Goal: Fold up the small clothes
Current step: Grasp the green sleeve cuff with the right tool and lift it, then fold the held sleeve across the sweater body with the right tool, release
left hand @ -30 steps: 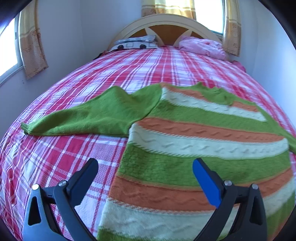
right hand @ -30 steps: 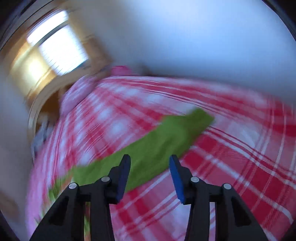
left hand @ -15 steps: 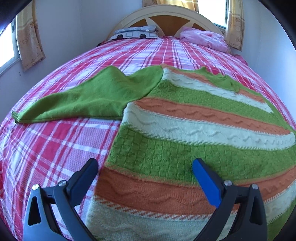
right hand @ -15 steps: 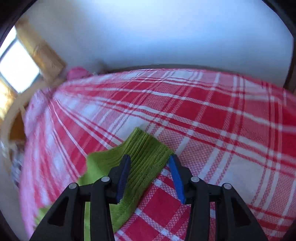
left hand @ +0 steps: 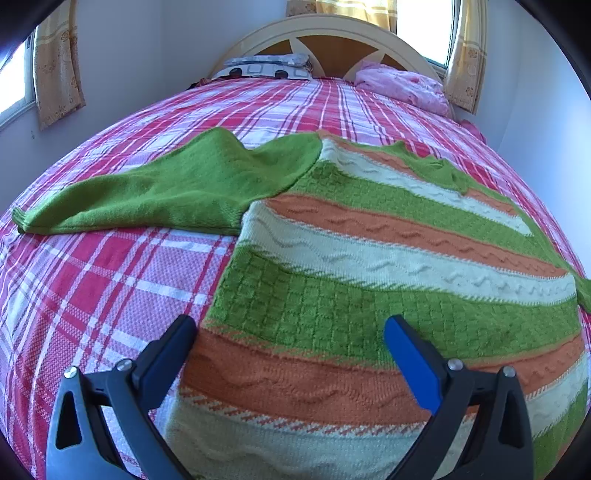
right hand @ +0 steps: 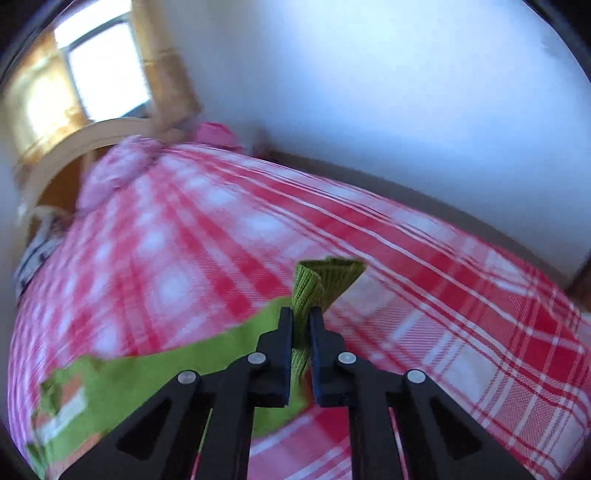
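Through my left wrist camera: a striped knit sweater [left hand: 388, 266], banded in green, orange and cream, lies flat on a bed covered by a red-and-white plaid bedspread [left hand: 110, 280]. Its plain green left sleeve [left hand: 166, 192] stretches out to the left across the plaid, the cuff lying near the bed's edge. My left gripper [left hand: 290, 339] hangs over the sweater's lower bands with its fingers spread wide and nothing between them; one black pad sits above the garment's left edge, the blue pad [left hand: 410, 365] above the orange stripe. At the head of the bed, a cream arched headboard [left hand: 332, 33], a patterned pillow [left hand: 266, 66] and a pink bundle of cloth [left hand: 402, 86] sit under yellow curtains [left hand: 57, 62].

Through my right wrist camera, blurred by motion: my right gripper [right hand: 302, 325] is clamped on the ribbed green cuff [right hand: 325, 284] of the sweater's other sleeve, fingers pinched narrow with the knit bunched between them and the cuff's end fanning out above the tips. The sleeve trails back and left toward the striped body at the frame's lower left, over the same plaid. A white wall [right hand: 406, 92] rises behind the bed.
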The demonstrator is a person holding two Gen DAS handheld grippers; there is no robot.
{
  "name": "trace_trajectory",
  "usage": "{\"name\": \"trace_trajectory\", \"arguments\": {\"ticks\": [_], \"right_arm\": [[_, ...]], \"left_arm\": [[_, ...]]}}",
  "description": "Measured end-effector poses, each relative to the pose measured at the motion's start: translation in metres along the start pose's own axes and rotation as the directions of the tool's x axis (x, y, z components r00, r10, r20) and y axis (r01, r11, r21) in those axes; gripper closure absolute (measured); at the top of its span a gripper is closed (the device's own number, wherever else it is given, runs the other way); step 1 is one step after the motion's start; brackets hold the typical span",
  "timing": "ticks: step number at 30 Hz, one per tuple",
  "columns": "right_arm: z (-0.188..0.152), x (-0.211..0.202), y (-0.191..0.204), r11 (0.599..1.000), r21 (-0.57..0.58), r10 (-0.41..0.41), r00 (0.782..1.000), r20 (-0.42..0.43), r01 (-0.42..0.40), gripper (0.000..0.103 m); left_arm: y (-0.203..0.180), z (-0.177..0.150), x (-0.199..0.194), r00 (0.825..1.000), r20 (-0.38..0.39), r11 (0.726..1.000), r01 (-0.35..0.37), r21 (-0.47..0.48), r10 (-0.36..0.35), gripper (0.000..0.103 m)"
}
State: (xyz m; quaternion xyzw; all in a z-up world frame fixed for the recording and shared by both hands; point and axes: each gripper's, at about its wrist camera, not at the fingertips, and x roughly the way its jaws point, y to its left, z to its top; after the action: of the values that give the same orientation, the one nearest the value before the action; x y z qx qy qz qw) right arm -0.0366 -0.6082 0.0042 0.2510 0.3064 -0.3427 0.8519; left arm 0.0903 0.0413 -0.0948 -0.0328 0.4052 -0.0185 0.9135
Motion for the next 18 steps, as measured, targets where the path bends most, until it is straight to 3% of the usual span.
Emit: {"name": "trace_trajectory", "arguments": {"ticks": [4, 7, 10, 13, 18], "right_arm": [[-0.004, -0.044, 0.067, 0.985, -0.104, 0.144, 0.989, 0.022, -0.141, 0.095], [-0.019, -0.068, 0.128, 0.948, -0.183, 0.263, 0.965, -0.002, -0.259, 0.095], [-0.043, -0.086, 0.189, 0.895, -0.239, 0.375, 0.925, -0.053, -0.377, 0.095], [-0.080, -0.092, 0.255, 0.820, -0.264, 0.489, 0.861, -0.138, -0.508, 0.095], [-0.151, -0.077, 0.339, 0.741, -0.271, 0.557, 0.787, -0.263, -0.615, 0.095]], "left_arm": [[0.000, 0.000, -0.001, 1.000, 0.008, 1.000, 0.009, -0.004, -0.009, 0.000], [0.003, 0.000, -0.002, 1.000, 0.015, 0.999, 0.027, -0.017, -0.027, 0.000], [0.005, -0.001, -0.003, 0.999, 0.023, 0.999, 0.042, -0.029, -0.042, 0.000], [0.006, -0.001, -0.004, 0.998, 0.030, 0.998, 0.055, -0.037, -0.054, 0.000], [0.010, -0.001, -0.005, 0.996, 0.043, 0.995, 0.082, -0.057, -0.079, 0.000]]}}
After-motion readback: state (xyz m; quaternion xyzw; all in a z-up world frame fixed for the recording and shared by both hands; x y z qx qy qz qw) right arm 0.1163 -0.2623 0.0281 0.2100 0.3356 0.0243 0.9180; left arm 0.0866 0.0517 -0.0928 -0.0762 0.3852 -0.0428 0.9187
